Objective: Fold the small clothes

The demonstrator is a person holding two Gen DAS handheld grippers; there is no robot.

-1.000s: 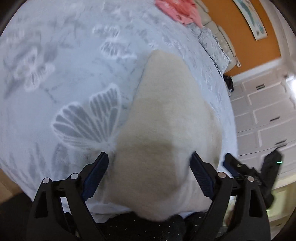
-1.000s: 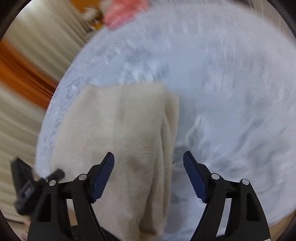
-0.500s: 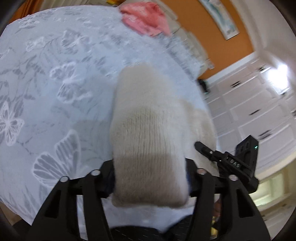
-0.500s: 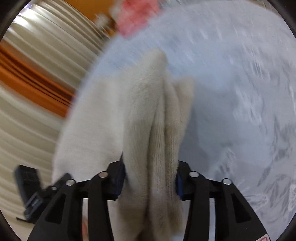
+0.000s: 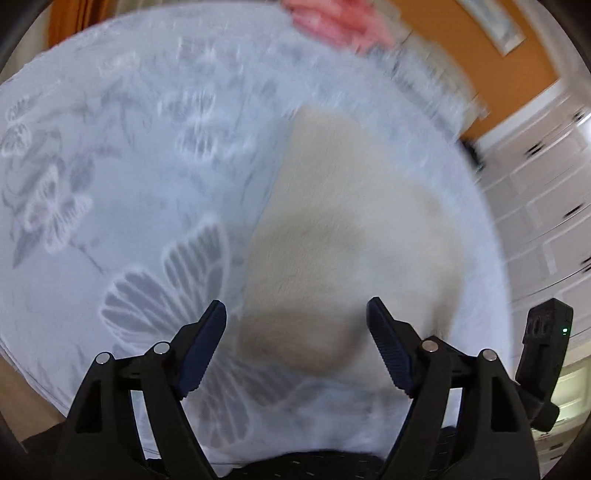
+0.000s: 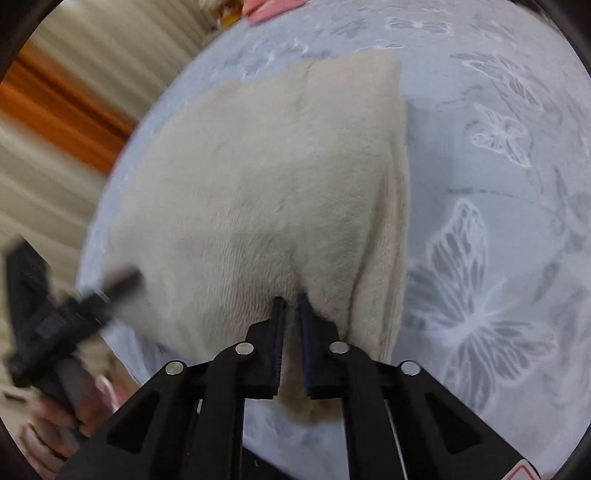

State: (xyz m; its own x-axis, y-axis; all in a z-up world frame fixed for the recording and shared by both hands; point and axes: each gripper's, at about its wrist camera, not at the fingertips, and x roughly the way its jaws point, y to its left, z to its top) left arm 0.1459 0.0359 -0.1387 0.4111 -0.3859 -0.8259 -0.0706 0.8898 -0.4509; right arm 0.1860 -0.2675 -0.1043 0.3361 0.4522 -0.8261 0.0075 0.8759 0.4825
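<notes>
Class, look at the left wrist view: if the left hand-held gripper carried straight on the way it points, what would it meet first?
Most likely the cream garment lying on the butterfly cloth. The open left hand-held gripper is aimed at the garment's near end, and nothing else shows between them, though blur leaves the depth uncertain.

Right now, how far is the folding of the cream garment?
Done: the cream garment lies folded in layers on the tablecloth. In hand: the left gripper, jaws just opening, straddles its near end; the right gripper is shut at its edge. To do: the pink garment lies bunched beyond.
</notes>
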